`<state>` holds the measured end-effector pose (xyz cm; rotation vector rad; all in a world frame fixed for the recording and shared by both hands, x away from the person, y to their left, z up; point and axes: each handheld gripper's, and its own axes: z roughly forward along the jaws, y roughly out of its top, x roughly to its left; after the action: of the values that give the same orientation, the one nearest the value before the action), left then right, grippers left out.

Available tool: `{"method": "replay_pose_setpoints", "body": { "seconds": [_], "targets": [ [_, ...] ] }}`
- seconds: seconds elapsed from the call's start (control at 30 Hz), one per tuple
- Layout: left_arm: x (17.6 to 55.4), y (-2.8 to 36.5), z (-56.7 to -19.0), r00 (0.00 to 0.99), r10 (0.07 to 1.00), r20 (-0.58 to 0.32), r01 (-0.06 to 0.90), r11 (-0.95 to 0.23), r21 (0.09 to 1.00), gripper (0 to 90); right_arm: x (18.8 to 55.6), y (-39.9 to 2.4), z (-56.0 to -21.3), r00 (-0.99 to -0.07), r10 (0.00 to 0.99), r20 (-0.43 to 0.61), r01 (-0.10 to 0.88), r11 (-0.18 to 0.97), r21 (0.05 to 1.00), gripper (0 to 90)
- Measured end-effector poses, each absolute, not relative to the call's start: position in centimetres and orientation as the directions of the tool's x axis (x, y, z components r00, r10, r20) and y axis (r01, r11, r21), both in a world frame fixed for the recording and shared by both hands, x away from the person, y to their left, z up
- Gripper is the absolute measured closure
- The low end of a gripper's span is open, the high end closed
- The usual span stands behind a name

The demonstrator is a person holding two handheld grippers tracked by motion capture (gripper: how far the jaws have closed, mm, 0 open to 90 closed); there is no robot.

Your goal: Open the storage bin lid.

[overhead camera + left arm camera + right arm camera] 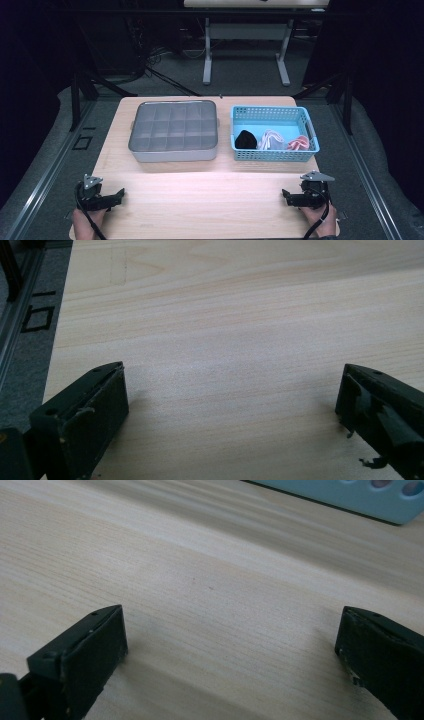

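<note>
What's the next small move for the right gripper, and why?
Probably move the right gripper forward toward the blue perforated plastic basket, over its rolled cloth items. Both grippers rest open at the near edge of the wooden table, holding nothing, and the grey compartmented tray looks empty.

This looks like a lab or test room, not a home. The wooden table (210,200) stands on grey carpet, with metal rails (45,170) on the floor to the left of the left tongs (117,196) and to the right of the right tongs (286,196). Black stands and dark curtains close it in. Far ahead of both tongs, wires (150,60) lie tangled on the floor beside a white desk (245,55).
</note>
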<state>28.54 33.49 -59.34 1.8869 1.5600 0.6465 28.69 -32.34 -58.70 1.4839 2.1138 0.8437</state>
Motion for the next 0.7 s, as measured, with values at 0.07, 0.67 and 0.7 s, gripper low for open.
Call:
{"method": "replay_pose_setpoints", "body": {
  "seconds": [0.07, 0.67, 0.7],
  "targets": [
    [28.54, 33.51, -59.31, 0.193, 0.981, -0.004, 0.690, -0.132, 0.711, 0.4, 28.70, -32.33, -58.68, -0.339, 0.941, 0.004, 0.684, 0.243, 0.687, 0.0],
    [28.53, 33.48, -59.32, 0.189, 0.982, -0.006, 0.690, -0.128, 0.713, 0.3, 28.69, -32.30, -58.74, -0.332, 0.943, 0.004, 0.682, 0.237, 0.692, 0.0],
    [28.53, 33.47, -59.31, 0.188, 0.982, -0.006, 0.690, -0.128, 0.712, 0.3, 28.72, -32.28, -58.74, -0.330, 0.944, 0.004, 0.682, 0.235, 0.692, 0.0]
  ]
}}
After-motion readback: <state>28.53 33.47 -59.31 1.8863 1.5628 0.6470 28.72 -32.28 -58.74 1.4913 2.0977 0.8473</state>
